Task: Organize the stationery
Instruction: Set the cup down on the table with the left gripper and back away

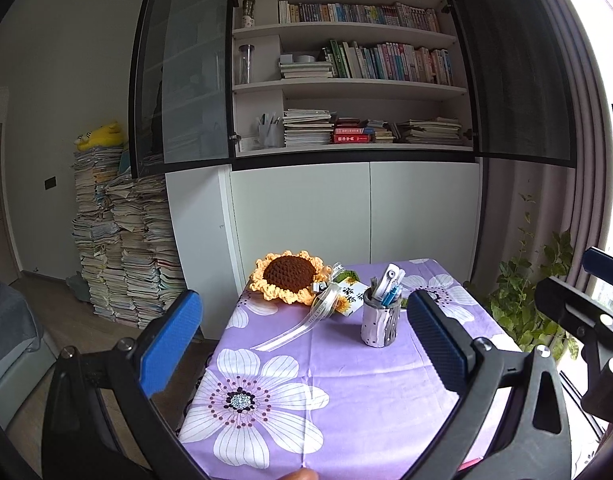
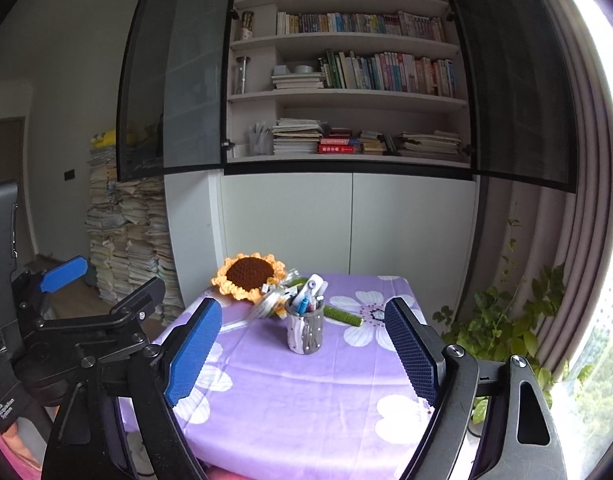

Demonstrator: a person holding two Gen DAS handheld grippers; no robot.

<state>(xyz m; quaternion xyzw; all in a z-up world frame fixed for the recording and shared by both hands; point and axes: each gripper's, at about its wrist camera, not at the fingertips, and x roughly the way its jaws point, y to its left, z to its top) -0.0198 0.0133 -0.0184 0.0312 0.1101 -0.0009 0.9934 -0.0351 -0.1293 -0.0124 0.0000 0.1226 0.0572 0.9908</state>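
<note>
Both grippers hang above the near edge of the tabletop (image 1: 346,380), which carries a purple cloth printed with white flowers. Left gripper (image 1: 302,340): fingers spread wide, nothing between the blue pads. Right gripper (image 2: 302,344): fingers likewise wide apart and empty.

Pen holder (image 2: 305,330), grey with pale dots, stands upright near the middle of the tabletop, well apart from both grippers. Pens and a white item stick out of its top, leaning at angles.

Just behind the holder lies a crocheted sunflower (image 2: 250,276), head tilted toward the room, with a ribbon (image 1: 294,330) trailing forward and a green stem (image 2: 342,316) running right.

Background: open bookshelf (image 1: 346,88), potted plant (image 2: 498,320) at the right by the window.
</note>
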